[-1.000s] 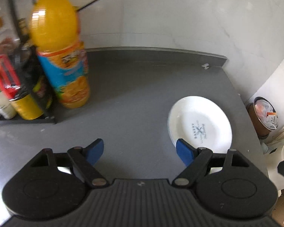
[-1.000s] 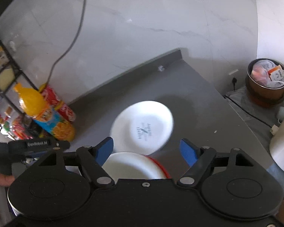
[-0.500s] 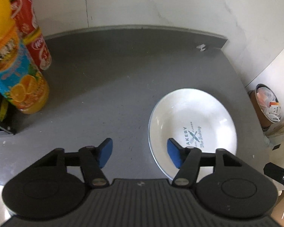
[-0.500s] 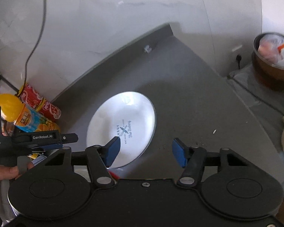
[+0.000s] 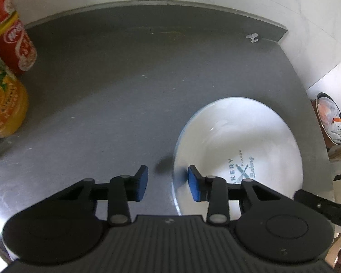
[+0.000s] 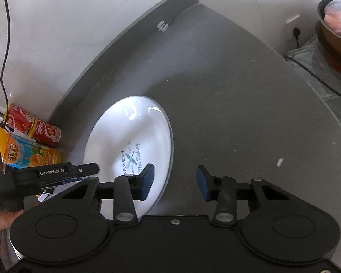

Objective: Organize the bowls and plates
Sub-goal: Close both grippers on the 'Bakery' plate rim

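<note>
Plate [image 5: 238, 141] lies flat on counter [image 5: 125, 79], toward counter's right edge. Left gripper [image 5: 167, 183] straddles plate's left rim: one fingertip over plate, other over bare counter. Right gripper [image 6: 175, 182] straddles plate's right rim likewise. Juice bottle [image 5: 4, 104] stands at counter's far left, cans [image 5: 13, 43] behind it against wall. Bin [image 5: 329, 118] sits beyond counter's right edge (lower, off counter).

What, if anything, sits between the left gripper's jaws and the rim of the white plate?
Nothing visible. The left gripper is open with its jaws straddling the near left rim of the white plate, one jaw over the plate, the other over bare counter. The juice bottle and red cans stand far left.
</note>
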A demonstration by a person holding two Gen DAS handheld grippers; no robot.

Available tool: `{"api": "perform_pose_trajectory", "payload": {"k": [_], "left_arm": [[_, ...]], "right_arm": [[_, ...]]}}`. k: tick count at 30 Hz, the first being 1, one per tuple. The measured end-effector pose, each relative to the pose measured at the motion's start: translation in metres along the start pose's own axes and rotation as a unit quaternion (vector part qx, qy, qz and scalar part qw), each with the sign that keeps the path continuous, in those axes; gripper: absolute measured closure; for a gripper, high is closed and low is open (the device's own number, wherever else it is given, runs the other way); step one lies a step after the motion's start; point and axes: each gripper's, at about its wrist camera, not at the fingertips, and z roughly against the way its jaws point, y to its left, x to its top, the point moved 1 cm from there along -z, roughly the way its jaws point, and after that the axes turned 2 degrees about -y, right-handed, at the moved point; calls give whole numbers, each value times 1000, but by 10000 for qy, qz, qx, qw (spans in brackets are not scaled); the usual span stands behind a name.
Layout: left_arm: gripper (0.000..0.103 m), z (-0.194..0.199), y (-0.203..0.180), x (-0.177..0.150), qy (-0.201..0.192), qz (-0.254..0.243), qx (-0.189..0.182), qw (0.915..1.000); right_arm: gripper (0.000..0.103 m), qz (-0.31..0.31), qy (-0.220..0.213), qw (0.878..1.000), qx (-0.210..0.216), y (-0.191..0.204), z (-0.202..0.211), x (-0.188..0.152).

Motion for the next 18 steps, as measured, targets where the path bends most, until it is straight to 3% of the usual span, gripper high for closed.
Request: {"api": "perform_pose_trajectory", "payload": {"k": [5, 15, 18], "left_arm": [[80, -7, -3, 2, 54, 32, -290, 9996], [84, -8, -2, 7, 203, 235, -285, 9991], [84, -1, -7, 9, 129, 100, -260, 9995]], "right_arm": [[71, 43, 159, 9999, 11, 3, -13, 8], [91, 469, 404, 9979, -205, 16, -27, 13], [91, 584, 329, 9974, -251, 20, -20, 14]]}}
